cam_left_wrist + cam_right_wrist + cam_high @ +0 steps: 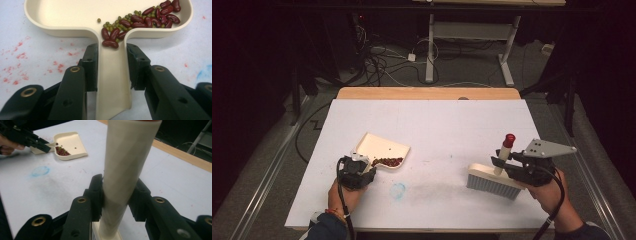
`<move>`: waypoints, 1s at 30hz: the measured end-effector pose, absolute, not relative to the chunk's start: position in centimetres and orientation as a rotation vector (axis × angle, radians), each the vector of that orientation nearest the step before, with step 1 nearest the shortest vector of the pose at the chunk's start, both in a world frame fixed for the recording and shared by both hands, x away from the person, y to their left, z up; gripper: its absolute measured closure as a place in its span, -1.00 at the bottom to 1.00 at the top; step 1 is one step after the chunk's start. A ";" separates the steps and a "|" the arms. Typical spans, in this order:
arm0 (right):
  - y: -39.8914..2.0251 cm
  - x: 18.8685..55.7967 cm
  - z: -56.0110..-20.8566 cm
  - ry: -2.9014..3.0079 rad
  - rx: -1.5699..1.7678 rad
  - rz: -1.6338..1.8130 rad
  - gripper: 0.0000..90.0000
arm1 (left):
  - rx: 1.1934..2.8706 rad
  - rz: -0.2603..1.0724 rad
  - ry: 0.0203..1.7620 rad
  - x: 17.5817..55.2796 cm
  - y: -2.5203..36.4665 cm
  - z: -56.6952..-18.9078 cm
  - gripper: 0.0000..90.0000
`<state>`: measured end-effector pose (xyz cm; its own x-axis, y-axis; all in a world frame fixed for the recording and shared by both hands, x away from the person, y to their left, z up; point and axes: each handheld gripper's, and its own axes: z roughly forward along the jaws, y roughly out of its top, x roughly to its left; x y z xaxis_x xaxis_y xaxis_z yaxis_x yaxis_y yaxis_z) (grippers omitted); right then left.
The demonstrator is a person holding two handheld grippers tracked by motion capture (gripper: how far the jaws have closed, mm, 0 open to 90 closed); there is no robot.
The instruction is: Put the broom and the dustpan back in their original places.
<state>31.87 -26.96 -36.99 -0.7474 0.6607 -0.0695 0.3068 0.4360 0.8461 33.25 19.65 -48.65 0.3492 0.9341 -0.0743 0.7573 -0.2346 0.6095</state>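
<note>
The left tool is clamping the cream plastic dustpan's handle, keeping the beans pooled; the right tool is gripping the cream-handled brush upright on the tabletop.

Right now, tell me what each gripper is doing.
Left gripper: shut on the dustpan by its handle, beans inside.
Right gripper: shut on the brush by its handle.

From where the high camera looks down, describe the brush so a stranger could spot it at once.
Start at the white table and go to its near right side, where the right gripper clamps a handle. There stands the brush: a wide block of grey bristles under a cream handle with a red tip, unlike the flat cream dustpan at the left.
</note>
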 end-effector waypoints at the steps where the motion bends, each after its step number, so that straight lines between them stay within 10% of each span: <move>1: -26.8 32.5 -37.0 2.308 0.818 1.226 0.48 | 2.059 0.395 1.468 33.2 19.4 -48.7 0.36; 30: -24.3 44.3 -42.1 2.139 1.248 0.876 0.30 | 2.052 0.484 1.081 30.1 20.2 -46.9 -0.44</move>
<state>44.34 -24.34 -42.09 -0.4481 0.8879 -0.1044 0.5595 0.3696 0.7419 30.06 20.24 -46.92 0.5714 0.8206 -0.0144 0.5354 -0.3594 0.7643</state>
